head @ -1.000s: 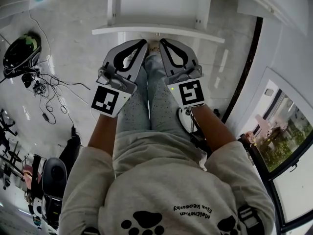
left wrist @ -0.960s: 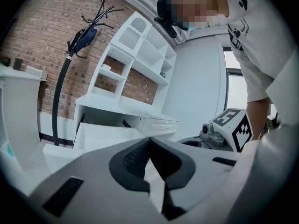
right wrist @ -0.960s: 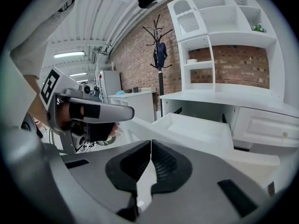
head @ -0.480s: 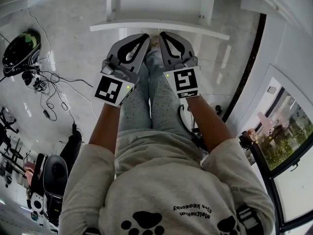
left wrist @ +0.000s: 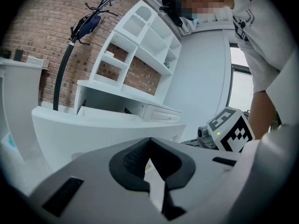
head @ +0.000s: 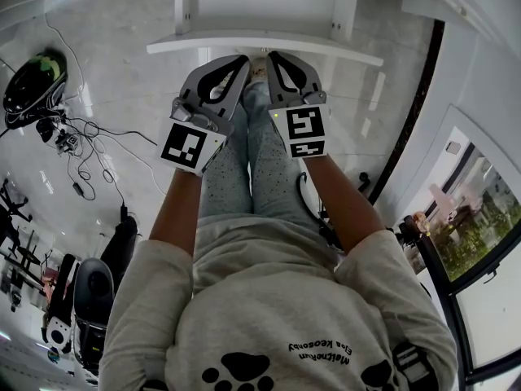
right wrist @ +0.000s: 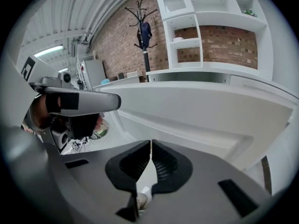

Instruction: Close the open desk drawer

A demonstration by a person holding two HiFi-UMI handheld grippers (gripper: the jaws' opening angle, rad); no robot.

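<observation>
White fills the scene: the desk [left wrist: 105,94] and its shelving rise behind the open drawer [head: 260,46], which stands pulled out toward the person with its front panel stretching across ahead of both tools. The left gripper [head: 242,60] and right gripper [head: 273,57] sit side by side near the middle of that panel. Each has its jaws pressed together with nothing between them. That looks deliberate. Closed tips make a firm pushing face, and a paired push at the centre should drive the drawer in straight rather than skewed.
</observation>
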